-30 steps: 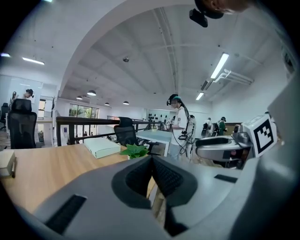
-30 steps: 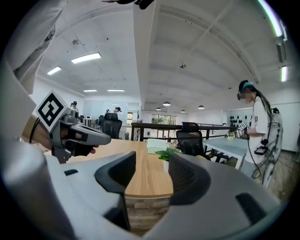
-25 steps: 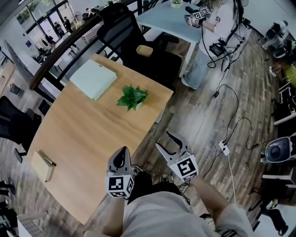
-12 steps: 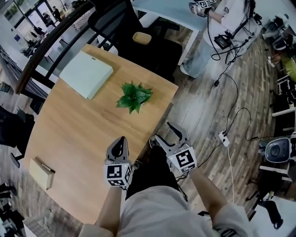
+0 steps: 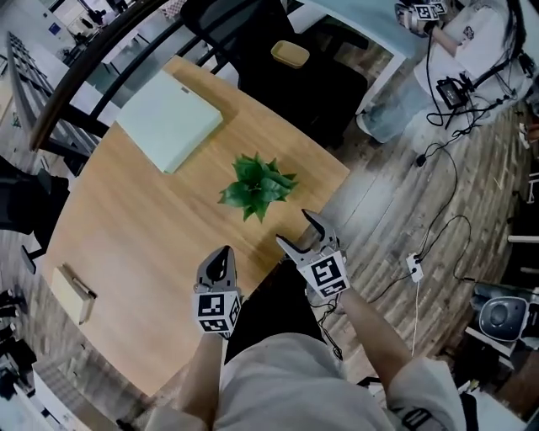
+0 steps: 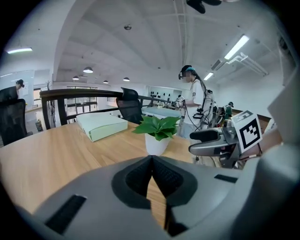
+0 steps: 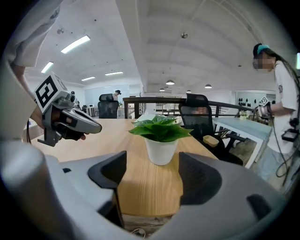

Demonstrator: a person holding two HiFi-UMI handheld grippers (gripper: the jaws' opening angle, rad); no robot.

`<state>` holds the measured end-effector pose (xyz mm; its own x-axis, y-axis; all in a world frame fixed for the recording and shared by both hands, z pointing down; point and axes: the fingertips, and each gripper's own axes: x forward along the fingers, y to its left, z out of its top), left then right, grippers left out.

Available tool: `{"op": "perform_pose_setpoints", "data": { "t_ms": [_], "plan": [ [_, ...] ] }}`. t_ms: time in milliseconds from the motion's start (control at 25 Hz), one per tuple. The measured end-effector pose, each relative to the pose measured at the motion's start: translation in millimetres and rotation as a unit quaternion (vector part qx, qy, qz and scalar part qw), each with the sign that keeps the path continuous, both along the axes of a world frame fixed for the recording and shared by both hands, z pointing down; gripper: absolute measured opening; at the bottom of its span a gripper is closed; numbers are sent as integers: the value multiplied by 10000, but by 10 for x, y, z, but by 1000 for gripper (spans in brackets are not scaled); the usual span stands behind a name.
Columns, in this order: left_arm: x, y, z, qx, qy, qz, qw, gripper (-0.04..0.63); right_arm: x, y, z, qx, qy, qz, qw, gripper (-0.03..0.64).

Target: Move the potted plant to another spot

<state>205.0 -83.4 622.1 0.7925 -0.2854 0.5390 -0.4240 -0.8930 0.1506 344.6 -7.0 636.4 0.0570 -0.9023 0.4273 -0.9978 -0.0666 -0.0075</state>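
- The potted plant (image 5: 257, 187) stands upright on the wooden table (image 5: 143, 244), near the table's edge on the person's right side
- It has green leaves and a small white pot (image 7: 160, 151)
- The right hand-held gripper (image 5: 303, 234) is at the table's edge, near the plant but not touching it
- Its jaws are wide apart and have just been opening, and nothing is between them
- In the right gripper view the white pot shows through the gap of the jaws, but it stands farther out on the table
- The left hand-held gripper (image 5: 221, 259) is over the table, to the left of the right one and apart from the plant
- Its jaws are pressed together with nothing between them
- A flat pale green box (image 5: 168, 119) lies on the far part of the table, well apart from the plant
- A small tan block (image 5: 74, 295) lies near the left edge of the table
- A black chair (image 5: 286, 76) stands behind the table, with a small tan box (image 5: 290, 53) on it
- Another person (image 5: 472, 34) stands far off by a light blue table (image 5: 370, 25)
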Motion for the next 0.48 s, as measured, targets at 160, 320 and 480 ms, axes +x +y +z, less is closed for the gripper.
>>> {"op": "perform_pose_setpoints", "data": {
  "t_ms": [160, 320, 480],
  "plan": [
    [36, -34, 128, -64, -151, -287, 9995, 11, 113, -249, 193, -3, -162, -207, 9997, 382],
    [12, -77, 230, -92, -297, -552, 9980, 11, 195, -482, 374, -4, -332, -385, 9987, 439],
    [-30, -90, 259, -89, -408, -772, 9961, 11, 287, -691, 411, 28, -351, -621, 9974, 474]
  ]
}}
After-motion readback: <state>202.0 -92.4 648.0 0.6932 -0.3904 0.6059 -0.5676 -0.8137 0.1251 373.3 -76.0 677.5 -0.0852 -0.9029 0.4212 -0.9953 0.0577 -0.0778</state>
